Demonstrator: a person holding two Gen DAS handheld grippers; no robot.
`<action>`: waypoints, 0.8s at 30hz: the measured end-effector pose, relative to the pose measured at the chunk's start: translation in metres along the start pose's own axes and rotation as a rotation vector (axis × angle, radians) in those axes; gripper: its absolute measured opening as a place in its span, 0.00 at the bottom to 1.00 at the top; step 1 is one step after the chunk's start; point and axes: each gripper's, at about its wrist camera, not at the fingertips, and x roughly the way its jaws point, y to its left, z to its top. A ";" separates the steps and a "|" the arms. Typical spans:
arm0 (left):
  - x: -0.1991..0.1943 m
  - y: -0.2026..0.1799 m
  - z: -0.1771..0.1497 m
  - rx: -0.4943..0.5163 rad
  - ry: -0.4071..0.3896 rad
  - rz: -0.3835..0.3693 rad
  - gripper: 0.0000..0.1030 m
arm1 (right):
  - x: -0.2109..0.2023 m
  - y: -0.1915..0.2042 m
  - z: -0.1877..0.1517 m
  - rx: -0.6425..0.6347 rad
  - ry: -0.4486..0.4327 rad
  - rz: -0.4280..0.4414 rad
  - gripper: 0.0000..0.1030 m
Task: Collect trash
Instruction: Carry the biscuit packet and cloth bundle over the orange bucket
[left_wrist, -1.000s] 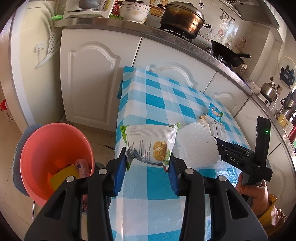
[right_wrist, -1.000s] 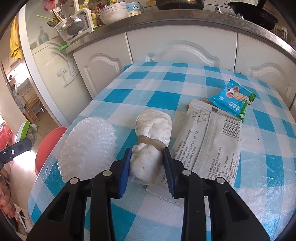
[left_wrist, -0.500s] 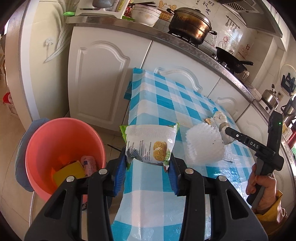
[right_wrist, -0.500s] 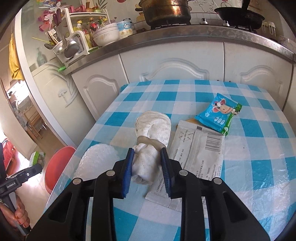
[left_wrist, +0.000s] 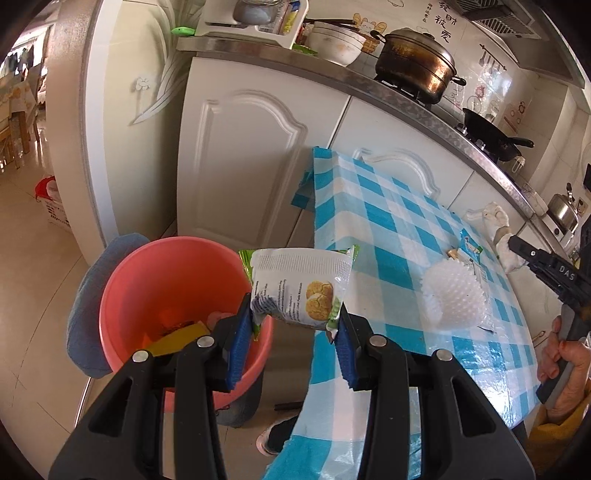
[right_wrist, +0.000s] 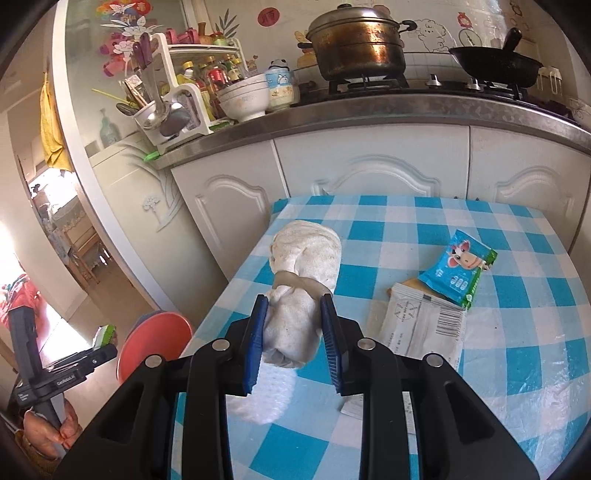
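My left gripper (left_wrist: 293, 332) is shut on a white and green biscuit wrapper (left_wrist: 301, 286) and holds it beside the table's edge, next to the rim of the pink bucket (left_wrist: 122, 273). The bucket stands on the floor and holds some trash. My right gripper (right_wrist: 293, 328) is shut on a rolled white cloth bundle (right_wrist: 304, 266) and holds it above the blue checked table (right_wrist: 517, 295). The bundle also shows in the left wrist view (left_wrist: 496, 225). A white foam net (left_wrist: 454, 295) lies on the table.
A blue snack packet (right_wrist: 458, 273) and a white printed pouch (right_wrist: 421, 325) lie on the table. White kitchen cabinets (left_wrist: 240, 158) stand behind the table, with a pot (right_wrist: 356, 38) and a pan (right_wrist: 498, 64) on the counter. The bucket also shows in the right wrist view (right_wrist: 155, 343).
My left gripper has carried the wrapper left off the table toward the bucket. My right gripper has lifted the cloth bundle off the table and pulled back.
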 end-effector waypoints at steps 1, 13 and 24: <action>0.000 0.002 0.000 0.006 -0.002 0.018 0.41 | -0.001 0.006 0.002 -0.007 -0.002 0.012 0.30; 0.002 0.032 0.004 0.026 0.002 0.183 0.41 | 0.023 0.099 0.007 -0.120 0.073 0.205 0.30; 0.014 0.053 0.002 0.057 0.022 0.313 0.41 | 0.065 0.180 -0.011 -0.246 0.176 0.312 0.30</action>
